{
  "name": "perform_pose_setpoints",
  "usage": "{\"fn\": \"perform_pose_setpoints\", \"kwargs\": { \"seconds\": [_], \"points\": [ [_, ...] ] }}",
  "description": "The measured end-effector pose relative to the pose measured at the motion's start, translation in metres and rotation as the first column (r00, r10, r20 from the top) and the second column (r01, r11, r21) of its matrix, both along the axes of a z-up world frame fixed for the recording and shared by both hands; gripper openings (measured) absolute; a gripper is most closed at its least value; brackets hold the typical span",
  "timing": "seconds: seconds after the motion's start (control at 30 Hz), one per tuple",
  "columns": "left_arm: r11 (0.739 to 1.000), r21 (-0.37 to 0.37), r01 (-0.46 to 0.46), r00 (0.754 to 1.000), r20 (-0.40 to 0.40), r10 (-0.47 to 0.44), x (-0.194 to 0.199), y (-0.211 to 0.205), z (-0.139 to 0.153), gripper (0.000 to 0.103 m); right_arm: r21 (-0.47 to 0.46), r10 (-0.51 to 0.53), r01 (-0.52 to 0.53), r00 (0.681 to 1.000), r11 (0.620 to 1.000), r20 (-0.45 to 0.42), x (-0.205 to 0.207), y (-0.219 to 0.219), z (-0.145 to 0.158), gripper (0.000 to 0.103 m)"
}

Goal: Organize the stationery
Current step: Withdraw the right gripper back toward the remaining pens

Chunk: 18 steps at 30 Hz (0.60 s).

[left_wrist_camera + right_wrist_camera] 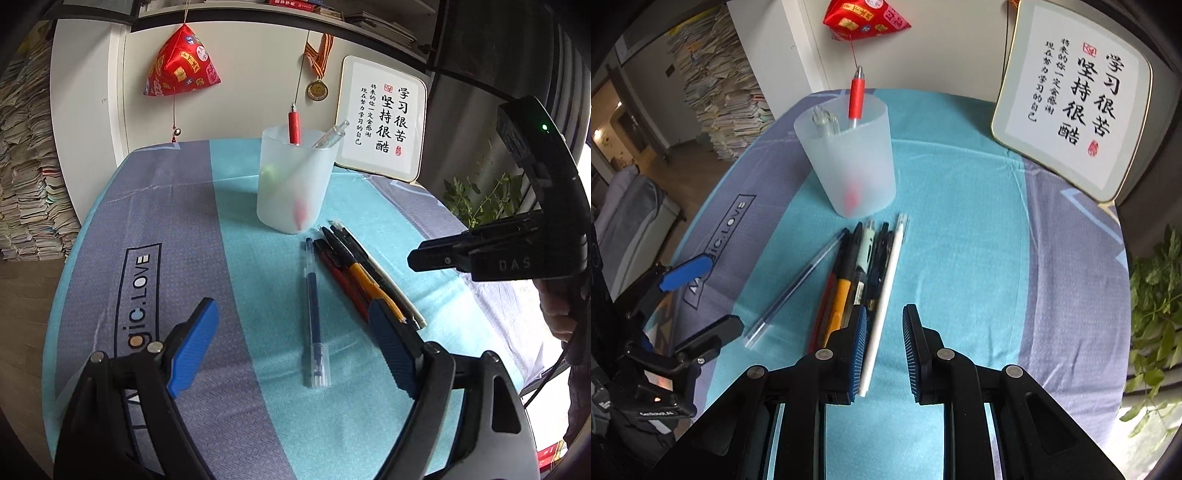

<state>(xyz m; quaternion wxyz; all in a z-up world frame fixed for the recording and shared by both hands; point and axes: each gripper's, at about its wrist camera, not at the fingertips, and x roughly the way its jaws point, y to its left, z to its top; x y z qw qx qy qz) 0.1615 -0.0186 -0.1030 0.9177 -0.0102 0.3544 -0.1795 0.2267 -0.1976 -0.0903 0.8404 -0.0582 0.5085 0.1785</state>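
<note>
Pens lie in a loose bundle on a teal-and-grey cloth (960, 206) over a round table, just below a frosted cup (851, 155) near centre, toward 12 o'clock. Cup stands upright w/ a red pen (857, 98) and a clear pen (823, 120) sticking out of it; something reddish shows blurred thru the wall near its base.

Bundle in the right wrist view, left to right: blue-ink clear pen (798, 284) lying apart and angled toward 7 o'clock, then a red pen, an orange-barrel pen (839, 299), a pale green-clip pen (866, 247), a dark pen, and a white pen (886, 295) at the right edge. All but the blue one touch or overlap – exact stacking can't be told.

Left gripper (295, 343) – jaws spread wide, nothing betw. them pressed; in its own view the blue-ink pen (314, 306) lies on the cloth in the gap, and its right finger covers the near ends of the bundle (354, 269). Whether the pads touch the cloth can't be told.

Right gripper (884, 350) – jaws narrowly apart, not clamped on anything; the white pen's near end runs beside the left pad, at abt 6 o'clock of the bundle. In the left wrist view it shows at 3 o'clock (436, 258), above the cloth's edge.

Framed calligraphy board (1071, 99) leans at 1 o'clock behind the cup; a red pyramid ornament (181, 66) and a medal (317, 89) hang on the wall. Green plant (1156, 295) at 3 o'clock, paper stacks (724, 92) at 10 o'clock.
</note>
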Motion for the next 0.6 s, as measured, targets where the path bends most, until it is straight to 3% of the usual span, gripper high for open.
{"fn": "perform_pose_setpoints", "kwargs": {
  "seconds": [0.3,0.47,0.6],
  "points": [
    [1.000,0.016,0.012,0.999,-0.053,-0.011,0.004,-0.012,-0.017,0.082,0.054,-0.033,0.035,0.999,0.998,-0.037,-0.005,-0.010,-0.027,0.021],
    [0.998,0.057,0.031,0.999,-0.042,-0.029,0.001,-0.019,-0.021,0.081,0.034,-0.037,0.039,0.998,0.999,-0.041,0.000,-0.007,-0.034,0.021],
    [0.997,0.060,0.047,0.996,-0.080,-0.042,0.005,-0.020,-0.027,0.078,0.038,-0.037,0.038,0.999,0.999,-0.036,0.002,-0.001,-0.036,0.021]
  ]
}}
